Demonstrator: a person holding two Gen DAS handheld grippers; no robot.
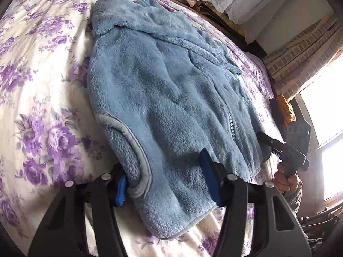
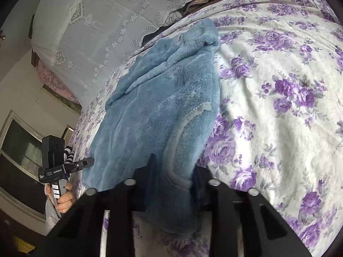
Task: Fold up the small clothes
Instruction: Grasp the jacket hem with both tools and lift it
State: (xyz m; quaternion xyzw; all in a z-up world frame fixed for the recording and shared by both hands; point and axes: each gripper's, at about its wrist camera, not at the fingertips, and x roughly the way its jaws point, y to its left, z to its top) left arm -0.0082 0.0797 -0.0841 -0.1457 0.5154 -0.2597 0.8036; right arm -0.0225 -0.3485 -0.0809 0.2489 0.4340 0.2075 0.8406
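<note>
A blue fleece vest (image 1: pixel 163 85) with a zip, a hood and grey-trimmed armholes lies flat on the floral bedsheet (image 1: pixel 42 81), hood at the far end. My left gripper (image 1: pixel 165 182) is shut on the vest's near corner, with the grey armhole trim (image 1: pixel 137 150) against the left pad. In the right wrist view the vest (image 2: pixel 163 98) runs away from me, and my right gripper (image 2: pixel 175 174) is shut on a bunched fold of its near hem beside the other armhole trim (image 2: pixel 184 124). Each gripper shows in the other's view, the right gripper (image 1: pixel 264 140) and the left gripper (image 2: pixel 86 162), at opposite hem corners.
A lace-covered pile (image 2: pixel 96 21) lies at the head of the bed. A bright window (image 1: pixel 328 117) and a brick-patterned curtain (image 1: pixel 300 51) stand at the right in the left wrist view. A person's hand (image 2: pixel 64 199) holds the left gripper's handle beside a dark window (image 2: pixel 19 150).
</note>
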